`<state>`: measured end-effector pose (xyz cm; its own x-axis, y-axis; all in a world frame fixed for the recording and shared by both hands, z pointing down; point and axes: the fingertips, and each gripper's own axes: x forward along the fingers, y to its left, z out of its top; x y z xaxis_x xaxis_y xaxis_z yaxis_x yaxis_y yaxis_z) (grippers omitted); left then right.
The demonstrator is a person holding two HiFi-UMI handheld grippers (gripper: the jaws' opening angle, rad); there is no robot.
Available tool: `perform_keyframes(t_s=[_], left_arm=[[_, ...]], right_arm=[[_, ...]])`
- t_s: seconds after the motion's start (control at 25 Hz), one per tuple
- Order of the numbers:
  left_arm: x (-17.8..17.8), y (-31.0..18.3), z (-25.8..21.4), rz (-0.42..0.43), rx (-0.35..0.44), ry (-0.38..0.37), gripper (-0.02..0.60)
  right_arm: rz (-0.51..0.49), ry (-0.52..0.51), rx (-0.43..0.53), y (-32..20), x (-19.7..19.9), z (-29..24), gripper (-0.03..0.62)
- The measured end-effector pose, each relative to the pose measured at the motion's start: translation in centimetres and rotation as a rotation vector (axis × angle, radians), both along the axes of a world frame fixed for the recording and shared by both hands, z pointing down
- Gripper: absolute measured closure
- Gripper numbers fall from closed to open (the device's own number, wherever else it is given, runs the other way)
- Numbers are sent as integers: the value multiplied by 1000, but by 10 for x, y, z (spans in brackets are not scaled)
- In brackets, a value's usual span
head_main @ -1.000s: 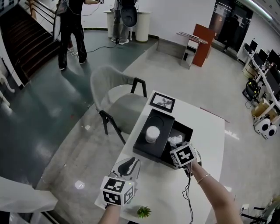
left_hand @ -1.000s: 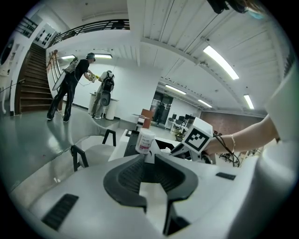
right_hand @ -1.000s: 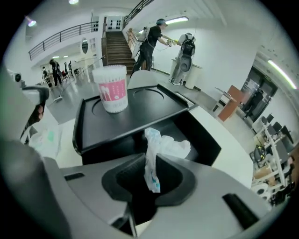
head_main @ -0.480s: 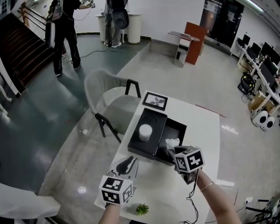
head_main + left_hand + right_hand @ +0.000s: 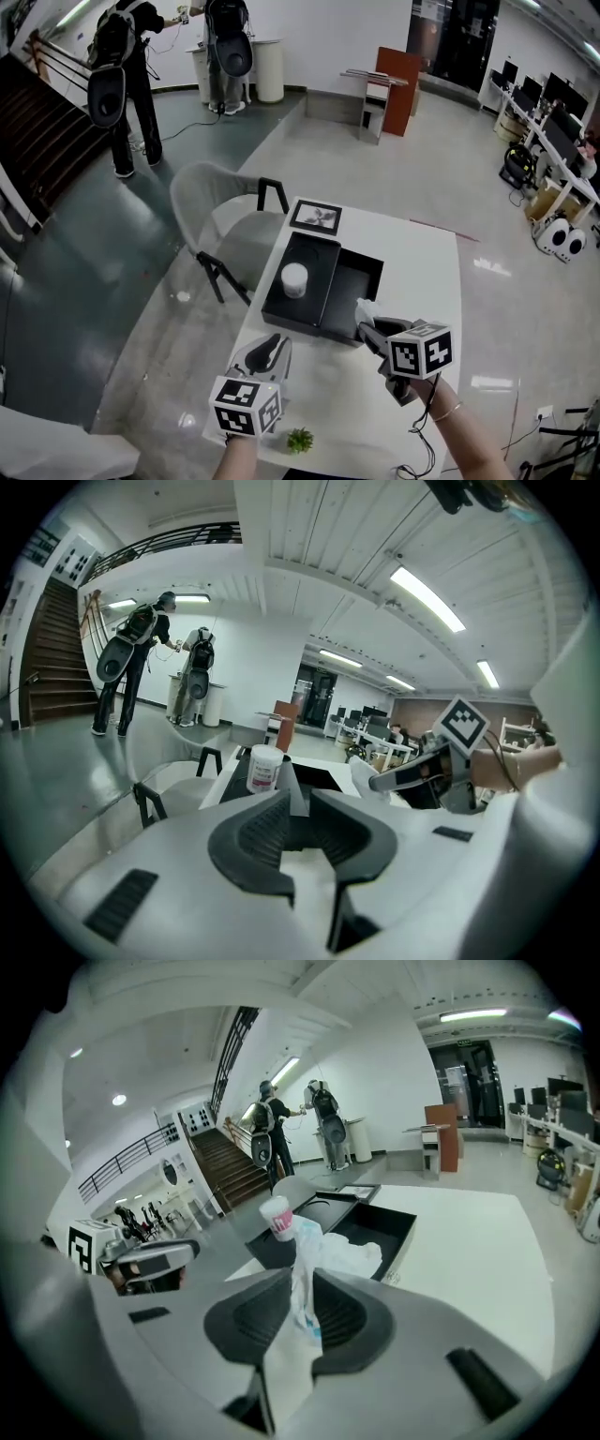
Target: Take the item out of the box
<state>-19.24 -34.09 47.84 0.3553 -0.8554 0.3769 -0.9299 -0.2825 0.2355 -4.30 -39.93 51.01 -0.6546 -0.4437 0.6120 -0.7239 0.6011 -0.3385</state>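
Note:
The black box (image 5: 361,279) lies open on the white table (image 5: 422,272), and its lid (image 5: 314,305) lies beside it on the left. A white jar (image 5: 294,278) stands on the lid. My right gripper (image 5: 367,330) is shut on a crumpled white plastic bag (image 5: 314,1251) with blue print. It holds the bag (image 5: 366,310) up just past the box's near edge. My left gripper (image 5: 274,341) rests on the table near the lid's front corner. Its jaws stand a narrow gap apart with nothing between them (image 5: 298,799).
A framed picture (image 5: 315,217) lies at the table's far end. A small green plant (image 5: 299,439) sits at the near edge. A grey chair (image 5: 220,202) stands left of the table. Two people stand far off by the stairs.
My right gripper has drawn back toward me and to the right, lifting the white bag out of the box. The left gripper has stayed put.

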Motion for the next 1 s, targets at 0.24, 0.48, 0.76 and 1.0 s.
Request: perform_keyframes(t_s=[0.24, 0.48, 0.76, 1.0], left_arm=[[16, 11, -11, 9, 14, -19, 517], [31, 23, -17, 12, 22, -37, 517], [48, 33, -19, 19, 20, -53, 518], [65, 41, -20, 29, 21, -61, 520]], right_arm=[[29, -83, 26, 26, 17, -21, 525], [45, -134, 49, 52, 32, -32, 525], [76, -173, 49, 73, 51, -33, 525], [103, -220, 44, 88, 67, -36, 525]])
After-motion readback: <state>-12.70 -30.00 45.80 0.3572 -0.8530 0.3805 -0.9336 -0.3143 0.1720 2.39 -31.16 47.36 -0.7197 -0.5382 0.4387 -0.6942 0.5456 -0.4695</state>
